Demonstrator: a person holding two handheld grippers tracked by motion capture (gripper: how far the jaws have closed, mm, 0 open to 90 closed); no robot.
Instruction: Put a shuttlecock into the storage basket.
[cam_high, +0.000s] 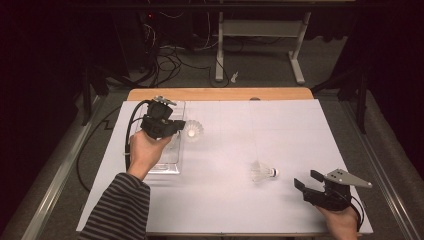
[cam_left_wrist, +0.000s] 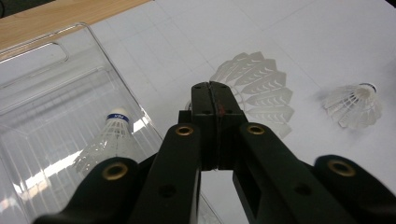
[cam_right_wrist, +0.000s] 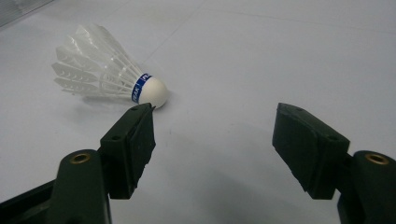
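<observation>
One shuttlecock (cam_left_wrist: 109, 137) inside clear tray (cam_left_wrist: 42, 93)

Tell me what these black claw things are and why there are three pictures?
A person holds a squeeze tool in each hand. One picture looks down from above the table; the other two come from small cameras riding on each tool. The left gripper is pinched shut on a shuttlecock, the feathered birdie used in badminton, beside a clear plastic tray. Another shuttlecock in the tray lies on its side. The right gripper is open, close to a third shuttlecock on the table, not touching it.
</observation>
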